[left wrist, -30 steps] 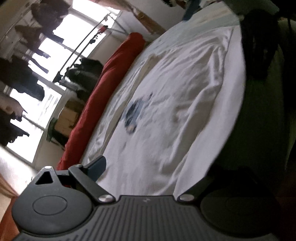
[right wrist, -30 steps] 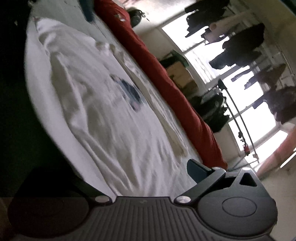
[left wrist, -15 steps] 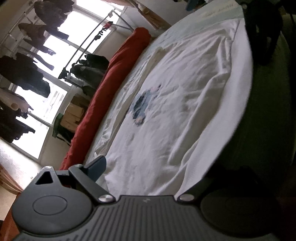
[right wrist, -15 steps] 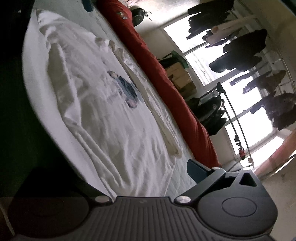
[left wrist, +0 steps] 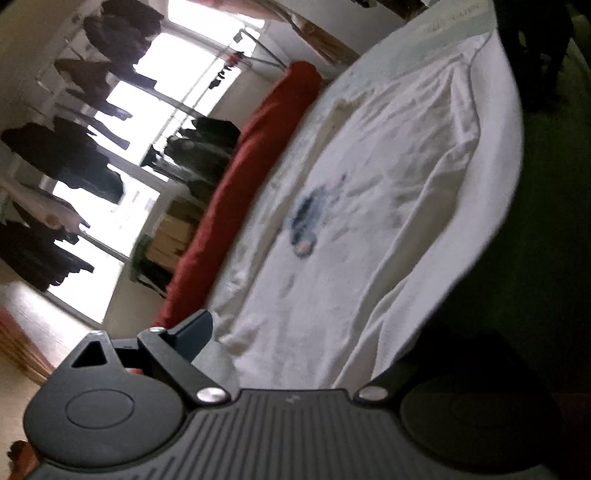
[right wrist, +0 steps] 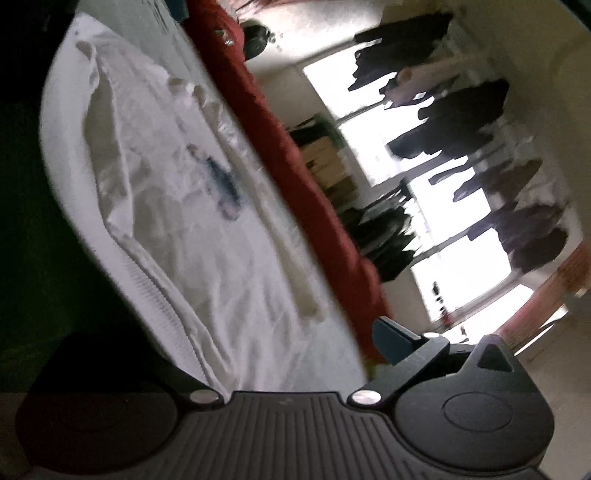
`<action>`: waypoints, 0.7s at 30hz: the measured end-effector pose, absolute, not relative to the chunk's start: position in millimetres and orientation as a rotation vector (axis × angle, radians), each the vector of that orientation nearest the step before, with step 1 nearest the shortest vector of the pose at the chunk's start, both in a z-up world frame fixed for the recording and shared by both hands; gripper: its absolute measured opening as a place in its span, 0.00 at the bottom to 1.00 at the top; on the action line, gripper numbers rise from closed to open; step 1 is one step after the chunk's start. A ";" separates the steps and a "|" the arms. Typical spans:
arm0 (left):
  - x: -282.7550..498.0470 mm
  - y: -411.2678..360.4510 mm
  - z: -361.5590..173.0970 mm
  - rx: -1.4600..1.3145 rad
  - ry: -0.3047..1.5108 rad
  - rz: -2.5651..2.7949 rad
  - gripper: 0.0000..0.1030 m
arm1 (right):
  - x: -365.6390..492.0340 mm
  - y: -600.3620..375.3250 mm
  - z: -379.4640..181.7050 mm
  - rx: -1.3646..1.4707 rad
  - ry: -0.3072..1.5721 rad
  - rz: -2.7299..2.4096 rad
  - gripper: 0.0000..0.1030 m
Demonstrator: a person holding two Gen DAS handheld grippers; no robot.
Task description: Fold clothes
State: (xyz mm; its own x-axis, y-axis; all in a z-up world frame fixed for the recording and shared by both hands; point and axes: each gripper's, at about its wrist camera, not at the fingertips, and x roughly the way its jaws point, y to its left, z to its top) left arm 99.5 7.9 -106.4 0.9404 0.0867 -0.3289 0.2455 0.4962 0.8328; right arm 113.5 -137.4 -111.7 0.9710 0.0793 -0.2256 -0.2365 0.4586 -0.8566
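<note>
Still unfolded, a white printed cotton T-shirt is spread on a bed; both tools are spread, gripping nothing.

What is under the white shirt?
The shirt lies spread on a pale sheet that shows past its far edge. A red roll runs beside it. What lies directly beneath the cloth is covered.

left gripper jaws spread wide, right gripper likewise
</note>
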 end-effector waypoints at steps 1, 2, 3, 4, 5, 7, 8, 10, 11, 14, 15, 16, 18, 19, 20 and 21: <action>100.0 9.1 -104.9 1.043 0.348 -0.096 0.90 | 114.2 -136.4 -110.7 -1.079 0.149 0.189 1.00; 100.7 9.9 -103.8 1.034 0.348 -0.095 0.90 | 114.8 -135.4 -109.8 -1.079 0.136 0.182 0.99; 101.4 10.5 -102.9 1.027 0.350 -0.094 0.89 | 115.4 -134.4 -109.0 -1.079 0.127 0.178 0.99; 102.1 11.1 -102.0 1.020 0.351 -0.094 0.88 | 116.1 -133.7 -108.9 -1.077 0.132 0.184 0.97; 101.7 11.3 -101.5 1.018 0.350 -0.093 0.88 | 116.8 -133.0 -108.8 -1.075 0.137 0.189 0.95; 101.1 11.2 -101.5 1.016 0.350 -0.093 0.82 | 116.8 -131.9 -109.7 -1.082 0.144 0.199 0.92; 101.1 11.2 -101.8 1.018 0.354 -0.099 0.80 | 116.5 -131.3 -110.2 -1.088 0.148 0.204 0.89; 102.6 10.8 -102.7 1.022 0.370 -0.116 0.70 | 117.2 -130.3 -110.0 -1.089 0.172 0.229 0.85; 103.5 10.6 -103.2 1.024 0.379 -0.124 0.69 | 117.7 -129.8 -109.7 -1.089 0.185 0.242 0.78; 103.8 10.3 -103.5 1.017 0.391 -0.139 0.55 | 120.4 -129.3 -108.2 -1.077 0.228 0.285 0.59; 103.9 10.0 -103.2 1.010 0.401 -0.146 0.42 | 120.1 -129.2 -108.6 -1.071 0.242 0.299 0.49; 104.1 9.5 -103.4 1.003 0.412 -0.155 0.31 | 119.9 -129.0 -108.7 -1.065 0.256 0.313 0.43; 104.0 7.4 -105.3 1.001 0.432 -0.174 0.25 | 120.2 -127.8 -107.4 -1.050 0.286 0.346 0.18; 104.2 7.0 -105.7 1.005 0.436 -0.179 0.21 | 120.1 -126.9 -107.8 -1.048 0.295 0.355 0.16; 104.6 7.0 -105.8 1.009 0.439 -0.183 0.20 | 120.0 -126.1 -108.3 -1.046 0.301 0.363 0.16; 105.0 6.9 -105.9 1.013 0.443 -0.187 0.19 | 119.1 -125.8 -108.8 -1.048 0.303 0.366 0.16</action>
State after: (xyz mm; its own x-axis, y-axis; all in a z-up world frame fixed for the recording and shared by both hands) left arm 105.0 6.9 -105.9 0.8960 0.0511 -0.4412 0.3523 0.5229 0.7762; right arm 119.1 -125.8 -108.8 0.8991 0.1483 -0.4118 -0.4322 0.4491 -0.7820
